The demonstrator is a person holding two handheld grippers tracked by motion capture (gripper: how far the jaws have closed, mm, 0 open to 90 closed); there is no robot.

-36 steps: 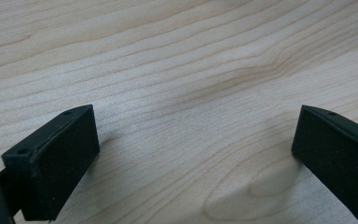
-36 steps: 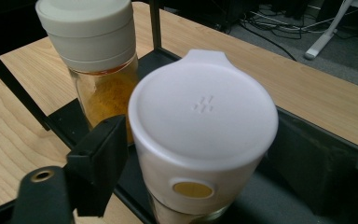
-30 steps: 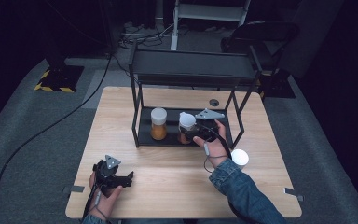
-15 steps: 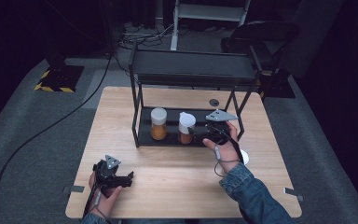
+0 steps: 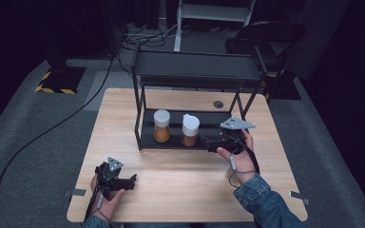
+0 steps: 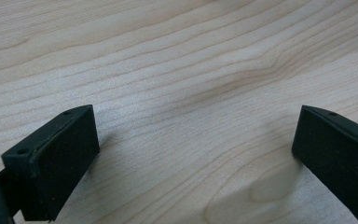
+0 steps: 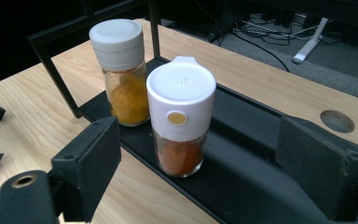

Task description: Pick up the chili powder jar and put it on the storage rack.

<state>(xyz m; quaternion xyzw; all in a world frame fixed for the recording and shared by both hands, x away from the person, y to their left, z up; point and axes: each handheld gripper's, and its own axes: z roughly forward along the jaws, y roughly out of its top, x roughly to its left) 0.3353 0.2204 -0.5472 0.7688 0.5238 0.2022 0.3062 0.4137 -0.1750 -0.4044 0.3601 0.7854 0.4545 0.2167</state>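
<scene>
Right claw (image 5: 210, 143) sits just off the lower shelf (image 5: 218, 124) of the black rack (image 5: 195, 71), its jaws spread and having just opened a little wider, nothing between them. The white-capped spice jar (image 7: 181, 116) stands upright on that shelf, free of the pads, with the second jar (image 7: 121, 70) close beside it on the far side. It looks like the placing is done and the hand is clearing out. To do that well: back out straight along the shelf line, keep the jaws parted so no pad clips the cap, and mind the rack's upright post (image 5: 252, 102) on the way. Left claw (image 5: 132, 180) rests low over the table (image 5: 171, 190) near the front edge, jaws wide apart with bare wood between them, well clear of everything
</scene>
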